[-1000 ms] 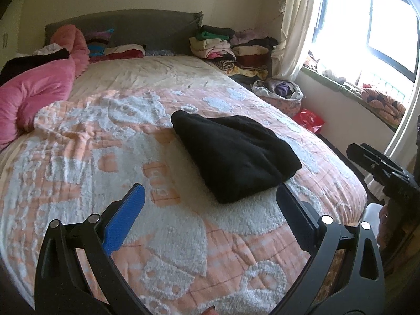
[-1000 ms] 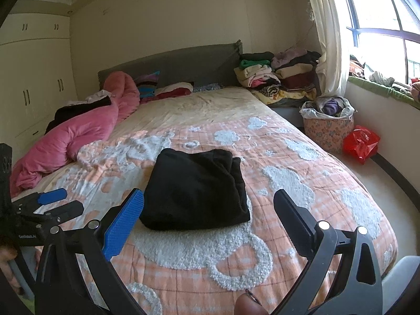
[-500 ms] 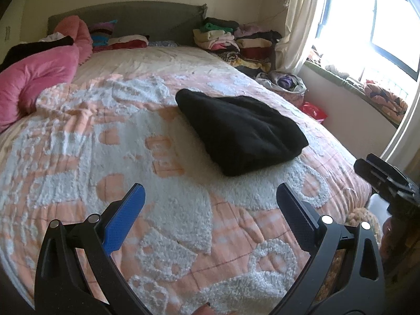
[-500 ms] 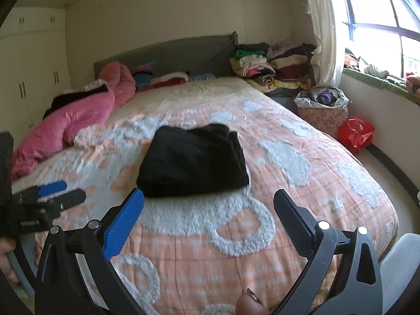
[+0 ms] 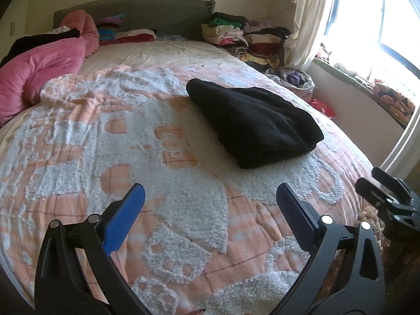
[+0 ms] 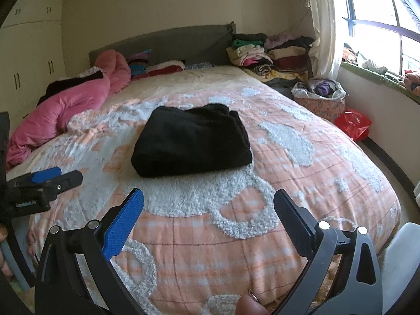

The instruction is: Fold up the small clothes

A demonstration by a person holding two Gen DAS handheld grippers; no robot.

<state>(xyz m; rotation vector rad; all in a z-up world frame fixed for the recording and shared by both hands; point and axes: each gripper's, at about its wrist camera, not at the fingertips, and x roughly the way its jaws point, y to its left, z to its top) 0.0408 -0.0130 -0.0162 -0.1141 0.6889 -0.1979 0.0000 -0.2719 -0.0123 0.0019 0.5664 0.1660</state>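
This is a bedroom in somebody's home. A wide bed [image 6: 302, 173] fills most of it, covered by an orange and white bedspread [image 5: 78, 157], with a grey padded headboard [image 6: 183, 39] against the back wall. A pink quilt [image 6: 65, 110] lies bunched along one side. Folded clothes [image 6: 262, 52] are stacked by the headboard, near a pale curtain [image 6: 323, 26] and a big window [image 6: 380, 13]. A full laundry basket [image 6: 319, 99] sits on the floor, and cream wardrobe doors [image 6: 29, 52] line the far wall.

Lower frame edge cuts off both tongs' handles; the pink duvet [image 5: 39, 71] runs off the left edge; basket [image 6: 319, 102] contents too small to identify.
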